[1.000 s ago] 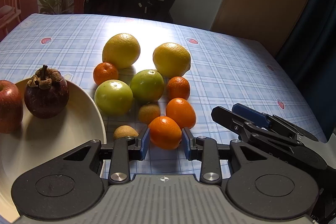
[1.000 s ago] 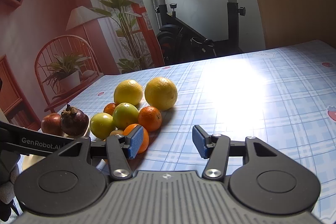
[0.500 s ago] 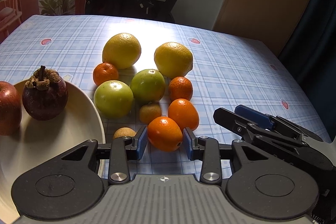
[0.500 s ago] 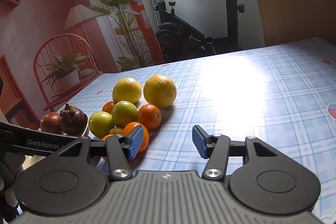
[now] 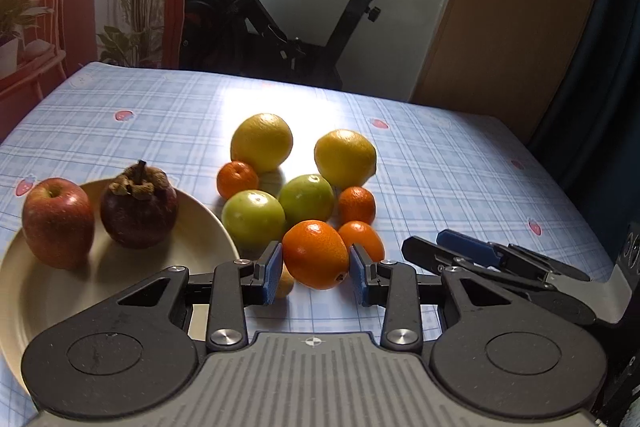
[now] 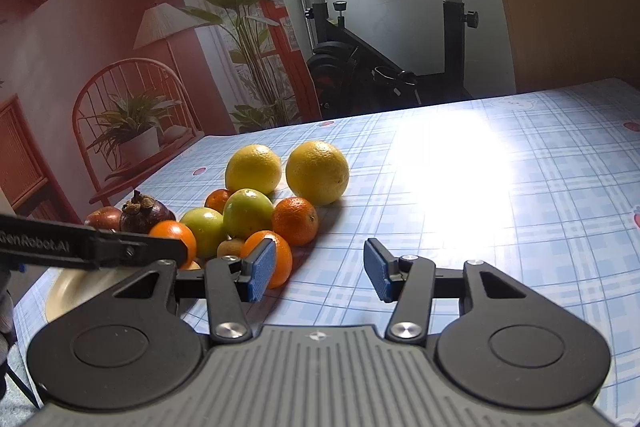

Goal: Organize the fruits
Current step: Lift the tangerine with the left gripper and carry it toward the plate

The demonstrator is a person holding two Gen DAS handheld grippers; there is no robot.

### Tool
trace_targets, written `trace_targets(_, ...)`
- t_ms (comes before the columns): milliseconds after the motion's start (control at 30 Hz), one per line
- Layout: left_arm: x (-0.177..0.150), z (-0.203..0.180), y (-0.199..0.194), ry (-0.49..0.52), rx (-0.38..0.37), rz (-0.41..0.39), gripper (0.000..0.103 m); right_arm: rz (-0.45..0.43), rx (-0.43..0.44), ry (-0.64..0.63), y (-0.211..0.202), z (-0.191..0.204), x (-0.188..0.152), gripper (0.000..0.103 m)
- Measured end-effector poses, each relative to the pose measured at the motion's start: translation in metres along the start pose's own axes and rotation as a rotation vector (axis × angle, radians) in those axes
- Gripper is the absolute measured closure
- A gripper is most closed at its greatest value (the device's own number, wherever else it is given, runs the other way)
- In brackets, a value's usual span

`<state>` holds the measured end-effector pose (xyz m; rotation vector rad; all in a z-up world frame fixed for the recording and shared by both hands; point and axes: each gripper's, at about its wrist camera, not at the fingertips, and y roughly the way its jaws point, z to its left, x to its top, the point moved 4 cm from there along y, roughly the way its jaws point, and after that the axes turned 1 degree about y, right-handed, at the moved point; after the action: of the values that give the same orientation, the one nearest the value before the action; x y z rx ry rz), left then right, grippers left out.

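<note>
An orange (image 5: pixel 315 254), pinched in the left gripper (image 5: pixel 316 269) jaws above the tabletop (image 5: pixel 440 163), should travel level to the plate (image 5: pixel 192 227); the right gripper (image 6: pixel 318 269) jaws, just narrowing, hold nothing.

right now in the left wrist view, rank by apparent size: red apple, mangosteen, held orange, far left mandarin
1. red apple and mangosteen: look alike, not ranked
2. held orange: nearest the camera, so unsure
3. far left mandarin: smallest

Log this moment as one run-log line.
left tongs: shut on orange, lifted | right tongs: open, empty | plate: apple, mangosteen
</note>
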<state>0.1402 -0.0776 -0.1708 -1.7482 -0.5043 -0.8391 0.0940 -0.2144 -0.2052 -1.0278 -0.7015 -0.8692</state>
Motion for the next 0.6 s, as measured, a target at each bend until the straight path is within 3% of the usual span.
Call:
trace_targets(233,0.009,0.029,-0.034,-0.060,0.061,-0.088,0.065,0.027,0.031,-0.090,0.016,0.023,-0.002,0.054)
trace_targets(600,0.005,0.066,-0.045,-0.164,0.119,-0.094,0.065,0.137,0.036,-0.108,0.053,0.034,0.000,0.064)
